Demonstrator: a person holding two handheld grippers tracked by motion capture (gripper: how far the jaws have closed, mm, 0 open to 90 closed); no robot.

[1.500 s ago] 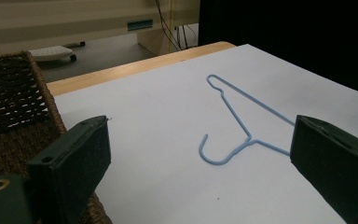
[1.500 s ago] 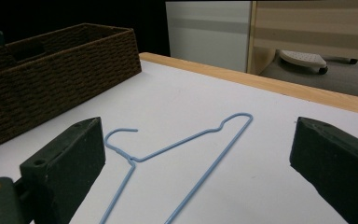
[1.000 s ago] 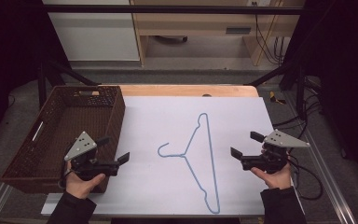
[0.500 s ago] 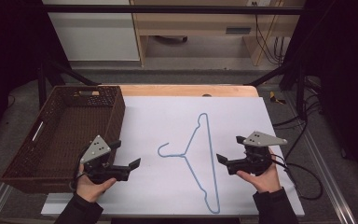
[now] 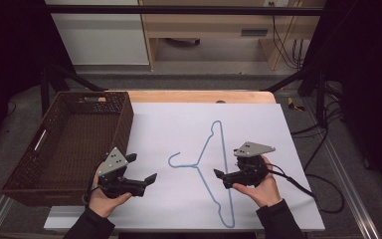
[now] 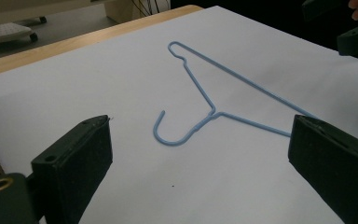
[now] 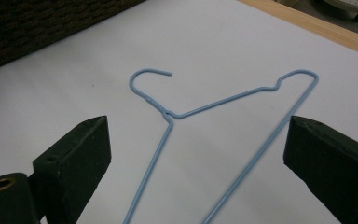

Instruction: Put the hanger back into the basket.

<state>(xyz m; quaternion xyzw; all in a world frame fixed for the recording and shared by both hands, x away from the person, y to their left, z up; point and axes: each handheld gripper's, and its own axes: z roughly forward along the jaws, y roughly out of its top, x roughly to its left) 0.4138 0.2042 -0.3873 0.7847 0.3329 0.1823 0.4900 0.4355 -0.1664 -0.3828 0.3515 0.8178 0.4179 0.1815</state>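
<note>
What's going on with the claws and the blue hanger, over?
Left claw open, right claw open, both aimed at the hanger. Blue hanger flat on white sheet, untouched. Brown basket off to the left, nothing blocking.

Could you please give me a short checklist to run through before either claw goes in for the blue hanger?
1. Left claw open: ok, jaws stand wide apart in the left gripper view.
2. Right claw open: ok, jaws wide apart in the right gripper view.
3. Blue hanger lying flat and free on the white sheet: ok, nothing lies on it.
4. Right claw aimed at the hanger: ok, its wires run between the jaws in the right gripper view.
5. Either claw touching the hanger: cannot tell for the right, the left is apart.
6. Wicker basket ready to receive: ok, it looks empty.
</note>
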